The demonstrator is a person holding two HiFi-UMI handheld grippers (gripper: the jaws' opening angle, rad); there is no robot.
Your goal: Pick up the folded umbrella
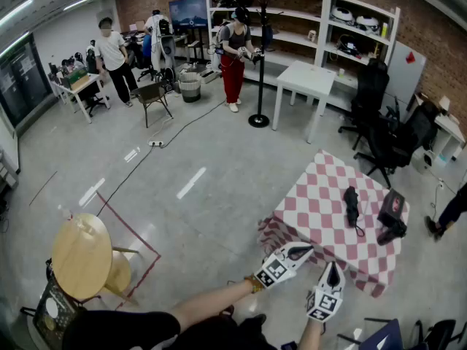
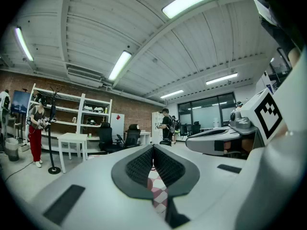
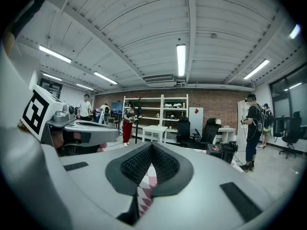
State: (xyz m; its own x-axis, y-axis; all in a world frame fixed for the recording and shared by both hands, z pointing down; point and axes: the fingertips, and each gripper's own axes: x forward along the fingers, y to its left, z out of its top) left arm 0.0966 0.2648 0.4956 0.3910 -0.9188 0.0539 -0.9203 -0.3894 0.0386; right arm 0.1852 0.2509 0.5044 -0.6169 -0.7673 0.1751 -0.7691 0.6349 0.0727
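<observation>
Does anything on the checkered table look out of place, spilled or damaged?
Nothing stands out. The folded umbrella lies flat on the checkered cloth, and a black object sits near the cloth's right edge. No spill shows.

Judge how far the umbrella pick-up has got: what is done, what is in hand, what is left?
Done: nothing yet. The folded umbrella lies untouched on the checked tablecloth.
In hand: the left tongs and right tongs point towards the table, short of the umbrella, both shut and empty.
Left: reach the umbrella, open one pair of tongs, grip and lift.
</observation>
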